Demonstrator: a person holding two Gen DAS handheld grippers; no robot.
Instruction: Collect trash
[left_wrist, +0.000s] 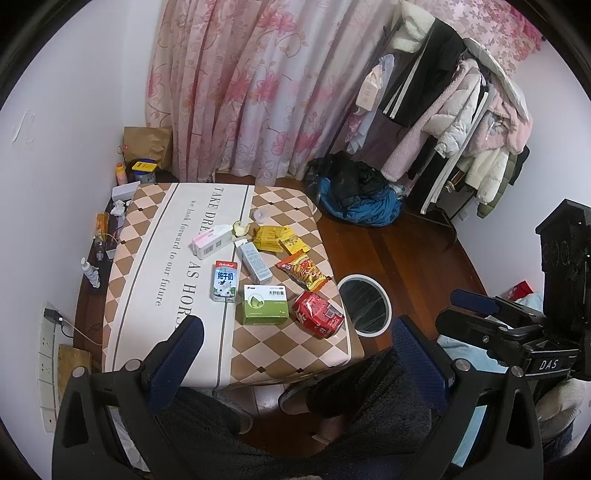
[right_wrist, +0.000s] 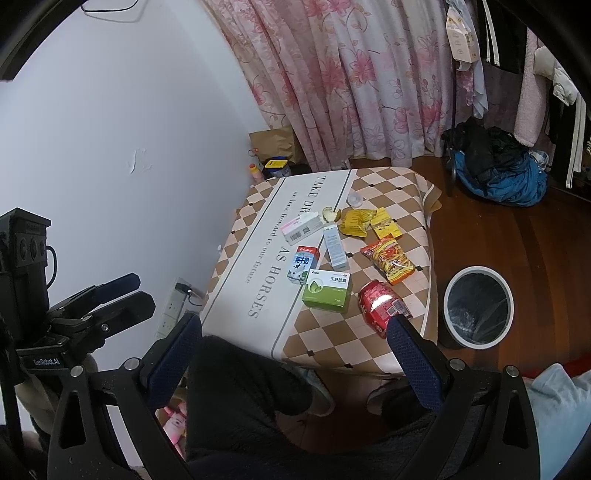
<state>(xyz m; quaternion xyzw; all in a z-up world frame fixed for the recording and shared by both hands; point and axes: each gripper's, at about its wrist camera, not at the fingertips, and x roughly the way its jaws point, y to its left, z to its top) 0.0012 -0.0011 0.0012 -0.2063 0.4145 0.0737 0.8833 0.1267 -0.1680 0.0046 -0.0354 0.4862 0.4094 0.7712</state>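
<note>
Trash lies on a low table with a checked cloth (left_wrist: 155, 258): a milk carton (left_wrist: 224, 281), a green box (left_wrist: 265, 304), a crushed red can (left_wrist: 318, 314), a snack bag (left_wrist: 303, 275), yellow packets (left_wrist: 267, 238) and two long boxes. My left gripper (left_wrist: 297, 323) hangs open above the table's near edge, holding nothing. My right gripper (right_wrist: 295, 325) is open and empty too, with the red can (right_wrist: 382, 306) just beyond its right finger. A white-rimmed bin (right_wrist: 448, 295) with a black liner stands on the floor right of the table.
The person's dark-trousered legs (left_wrist: 351, 417) and slippers sit under both grippers. A white wall with a socket strip (left_wrist: 48, 354) runs along the left. Bottles and clutter line a shelf (left_wrist: 98, 258) by the wall. A clothes rack (left_wrist: 461, 122) and blue bundle (left_wrist: 365, 206) stand beyond.
</note>
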